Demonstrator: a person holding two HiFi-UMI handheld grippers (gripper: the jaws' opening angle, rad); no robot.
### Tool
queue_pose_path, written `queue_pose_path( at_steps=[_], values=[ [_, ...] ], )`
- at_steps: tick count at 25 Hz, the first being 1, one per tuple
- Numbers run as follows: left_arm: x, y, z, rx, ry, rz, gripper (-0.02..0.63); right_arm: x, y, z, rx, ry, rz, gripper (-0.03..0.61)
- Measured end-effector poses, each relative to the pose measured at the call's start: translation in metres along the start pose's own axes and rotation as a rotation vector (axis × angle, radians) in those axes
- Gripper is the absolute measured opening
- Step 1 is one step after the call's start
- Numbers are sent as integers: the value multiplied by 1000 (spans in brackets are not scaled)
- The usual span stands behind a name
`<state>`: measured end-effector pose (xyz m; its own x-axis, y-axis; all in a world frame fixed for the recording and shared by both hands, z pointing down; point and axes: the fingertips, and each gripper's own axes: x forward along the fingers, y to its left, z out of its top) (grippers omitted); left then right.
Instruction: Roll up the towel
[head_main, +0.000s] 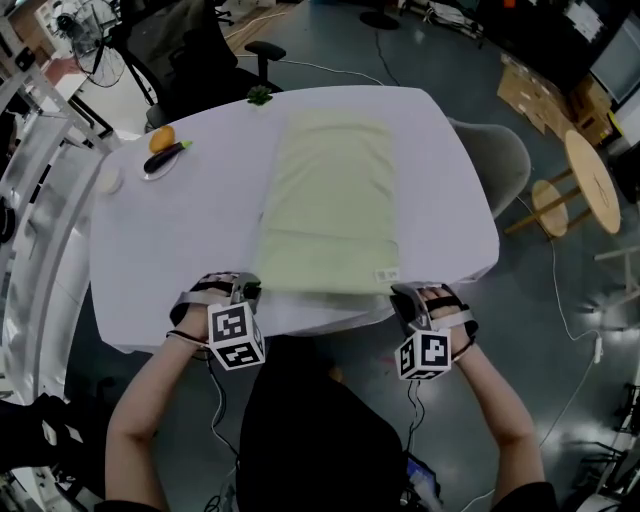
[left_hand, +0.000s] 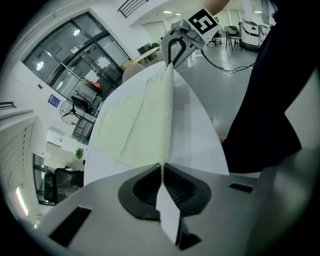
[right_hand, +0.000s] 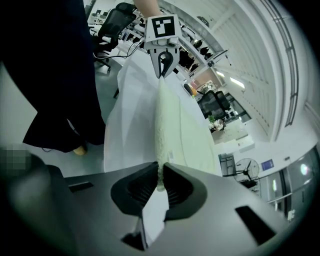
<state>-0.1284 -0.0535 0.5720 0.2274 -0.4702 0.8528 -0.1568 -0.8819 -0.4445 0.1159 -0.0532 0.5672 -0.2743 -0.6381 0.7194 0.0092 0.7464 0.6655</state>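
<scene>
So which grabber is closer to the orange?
Left. The left gripper holds the towel corner on the side with the orange; the right gripper holds the opposite near corner.

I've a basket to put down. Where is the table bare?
Widest: left of the towel, nearer than the plate. Narrower: between the towel and the right edge of the table. Crowded: the near edge, where the left gripper and right gripper clamp the towel's corners.

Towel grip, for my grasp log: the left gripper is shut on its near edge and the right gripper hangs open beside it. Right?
No: the right gripper is also shut on the towel, at its near edge, as the right gripper view shows. The left gripper grips it as stated.
</scene>
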Motion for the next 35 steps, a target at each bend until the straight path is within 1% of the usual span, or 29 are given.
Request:
queue_pose_path(
  at_steps=[4, 7, 10, 13, 15, 18, 23, 26, 31, 35],
  values=[
    [-13, -39, -4, -21, -3, -41, 31, -18, 36, 5, -16, -21, 38, 40],
    [-11, -62, -8, -29, -1, -62, 31, -24, 60, 7, -7, -31, 89, 40],
    [-1, -72, -13, -25, 16, -86, 31, -15, 74, 4, 11, -17, 152, 40],
    [3, -72, -10, -3, 25, -142, 31, -9, 75, 2, 36, -3, 223, 40],
    [-2, -65, -8, 3, 11, -180, 31, -10, 69, 3, 86, -12, 273, 43],
    [-11, -49, -5, -22, -28, -225, 32, -11, 55, 8, 219, -40, 354, 49],
    [-9, -10, 1, -75, -60, -244, 32, -4, 26, 5, 395, -51, 457, 58],
    [1, 11, 3, -99, -55, -264, 32, 8, 11, -2, 450, -32, 492, 64],
    [27, 31, 2, -102, -21, -317, 33, 37, -4, -13, 547, 23, 549, 69],
    [50, 42, 0, -95, 8, -332, 35, 57, -7, -22, 582, 83, 572, 74]
  ],
)
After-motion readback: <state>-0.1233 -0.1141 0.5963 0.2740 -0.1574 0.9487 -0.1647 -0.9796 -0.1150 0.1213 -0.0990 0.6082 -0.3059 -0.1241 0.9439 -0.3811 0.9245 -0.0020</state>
